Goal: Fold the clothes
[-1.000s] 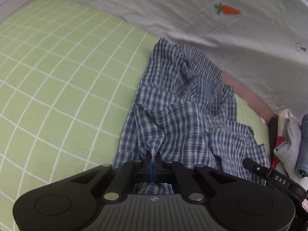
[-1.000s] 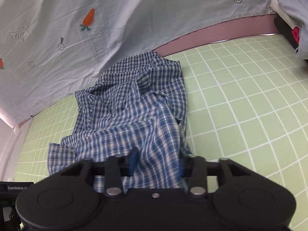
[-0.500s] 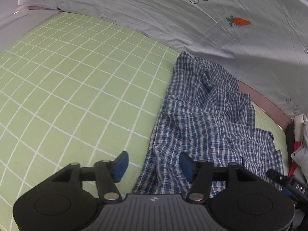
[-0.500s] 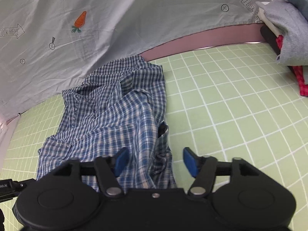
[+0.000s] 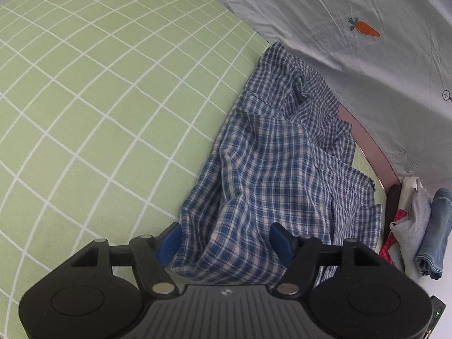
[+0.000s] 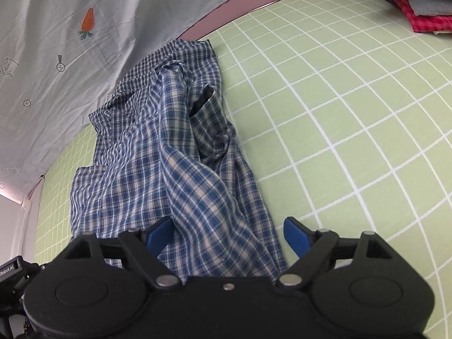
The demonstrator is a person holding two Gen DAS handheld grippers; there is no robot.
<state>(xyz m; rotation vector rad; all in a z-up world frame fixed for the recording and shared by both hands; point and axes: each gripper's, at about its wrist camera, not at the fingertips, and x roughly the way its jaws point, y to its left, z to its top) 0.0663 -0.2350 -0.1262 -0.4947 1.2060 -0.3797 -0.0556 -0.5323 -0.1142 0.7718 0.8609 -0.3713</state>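
On the green mat with the white grid [image 5: 93,118], the blue-and-white checked cotton shirt [image 5: 271,169] lies bunched in a long crumpled heap, its far end just under the pale grey sheet printed with carrots [image 5: 367,36]. My left gripper [image 5: 224,241] has its blue pads parted and opening wider, with a ridge of the shirt's near hem lying loose between them; neither pad presses the cloth. My right gripper [image 6: 227,236] is the same: jaws spread and widening, checked fabric running slack between the pads, nothing pinched.

I judge the main risk to be the lie of the cloth. It has settled in overlapping ridges, not flat, so any fold made from here would trap creases and come out lopsided. A pad could also snag the loose hem as I draw away and drag the heap out of line. If I regrip blindly, I may pinch 2 layers at once. The folded grey, red and denim pile [image 5: 415,226] sits near the shirt's edge, so a wide sweep could knock it.

Compared with 1 second ago, both grippers were clamped on raised peaks of fabric; now both have let go, the peaks have slumped, and both cameras sit lower and closer to the shirt.
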